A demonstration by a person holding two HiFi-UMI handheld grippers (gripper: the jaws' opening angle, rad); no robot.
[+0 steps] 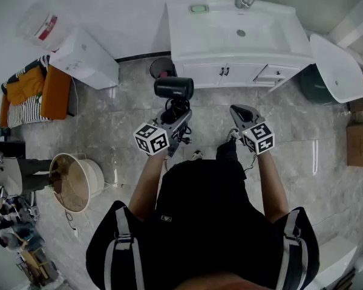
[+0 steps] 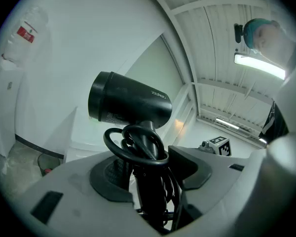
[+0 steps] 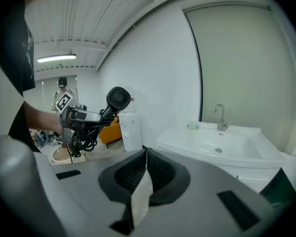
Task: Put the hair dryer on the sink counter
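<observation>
A black hair dryer (image 1: 173, 88) hangs in the air in front of the white sink counter (image 1: 272, 35), its barrel level with the cabinet doors. My left gripper (image 1: 176, 116) is shut on its handle, with the black cord looped round the handle. In the left gripper view the hair dryer (image 2: 130, 105) stands upright between the jaws of the left gripper (image 2: 149, 174). My right gripper (image 1: 237, 110) is held beside it, shut and holding nothing. The right gripper view shows the right gripper (image 3: 145, 155), the hair dryer (image 3: 117, 99) to the left and the sink basin (image 3: 214, 145) with its faucet (image 3: 219, 117).
A white appliance (image 1: 85, 58) stands at the left wall, with orange clothes (image 1: 45, 92) beside it. A round basket (image 1: 72, 182) sits on the tiled floor at lower left. A dark bin (image 1: 161, 67) stands left of the cabinet. A white basin-shaped object (image 1: 336, 66) and cardboard boxes (image 1: 358, 142) are on the right.
</observation>
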